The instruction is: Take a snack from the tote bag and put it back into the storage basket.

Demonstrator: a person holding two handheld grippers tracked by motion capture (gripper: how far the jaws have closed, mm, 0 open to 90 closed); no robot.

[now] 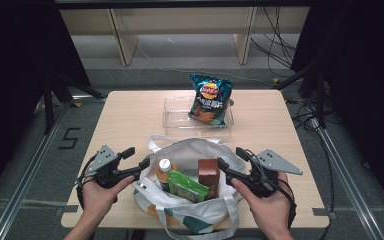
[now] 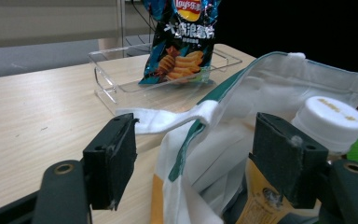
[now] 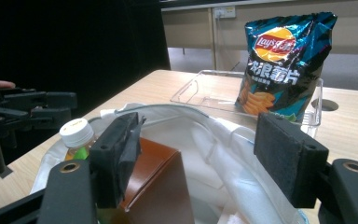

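A white tote bag (image 1: 190, 149) with teal trim sits open at the table's front. Inside stand a white-capped bottle (image 1: 164, 165), a green packet (image 1: 186, 185) and a brown box (image 1: 208, 175). My left gripper (image 1: 137, 157) is at the bag's left rim, open. In its own view the bag's fabric (image 2: 270, 88) hangs loosely between the jaws of the left gripper (image 2: 193, 154), next to the bottle cap (image 2: 328, 119). My right gripper (image 1: 231, 156) is open at the right rim. Its view shows the right gripper (image 3: 198, 154) over the white lining, beside the brown box (image 3: 154, 182).
A clear plastic tray (image 1: 177, 117) lies at the table's back middle with a blue bag of crisps (image 1: 210, 100) standing in it. Bare wood (image 1: 125, 120) lies left and right of the tray. Cables (image 1: 280, 55) trail on the floor behind the table.
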